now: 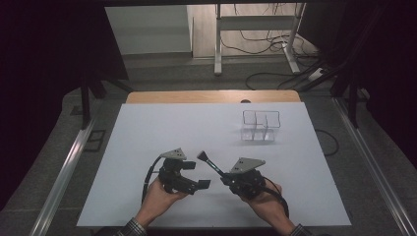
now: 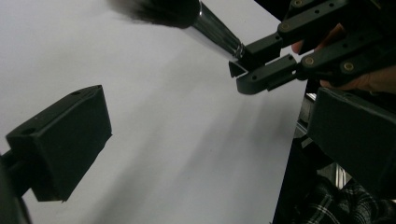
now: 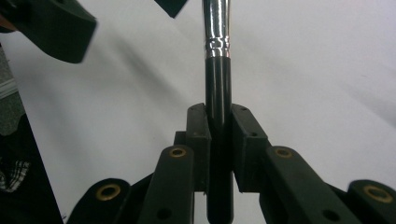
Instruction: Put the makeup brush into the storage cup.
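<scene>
White worktop (image 1: pixel 147 147) below, the right gripper (image 3: pixel 218 122) clamps a makeup brush (image 3: pixel 217 84) while the left gripper (image 1: pixel 194 176) gapes beside it — keep that clamp firm, bristles heading for the clear organizer (image 1: pixel 260 126) well ahead.

The place reads as a lab set up for recording. A counter (image 1: pixel 147 147) covered by a plain white sheet stands between black curtains (image 1: pixel 44 73) that close off both sides. Metal rails (image 1: pixel 64 167) run along the grey floor beside it. Behind, loose cables (image 1: pixel 275 44) lie tangled on the floor around the white legs of a height-adjustable desk frame (image 1: pixel 219 44), with a power strip (image 1: pixel 316 74) near the right curtain.
</scene>
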